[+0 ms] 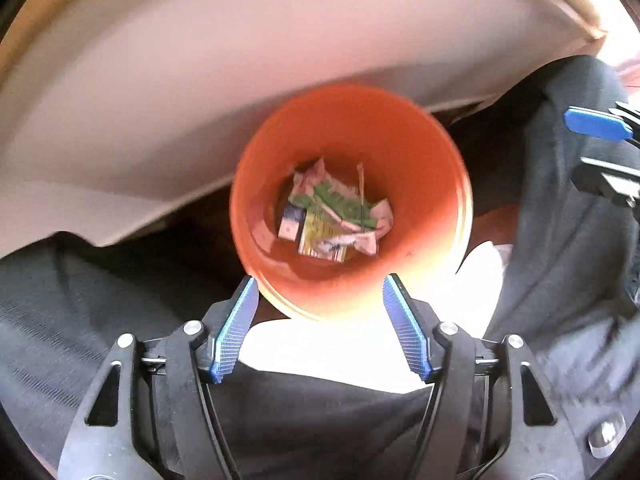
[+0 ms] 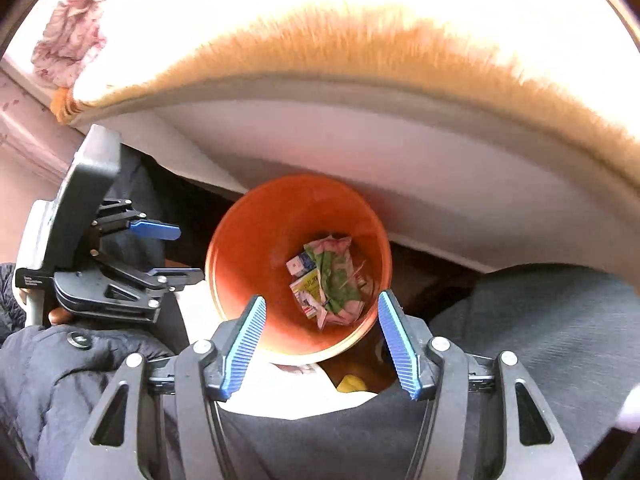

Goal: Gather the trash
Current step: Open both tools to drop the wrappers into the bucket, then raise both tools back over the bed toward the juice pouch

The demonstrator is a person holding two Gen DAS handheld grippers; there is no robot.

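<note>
An orange bin stands on the floor below both grippers, seen from straight above. At its bottom lies trash: crumpled pink and green wrappers, a small blue and white box and a yellow packet. My left gripper hangs open over the bin's near rim, with nothing between its blue pads. In the right wrist view the same bin and trash show. My right gripper is open and empty above the near rim. The left gripper appears at that view's left, the right gripper at the left view's right edge.
A white mattress edge topped by a tan fuzzy blanket runs just behind the bin. A person's dark trousers and dark padded sleeve fill the foreground. A crumpled pink cloth lies far left on the bed.
</note>
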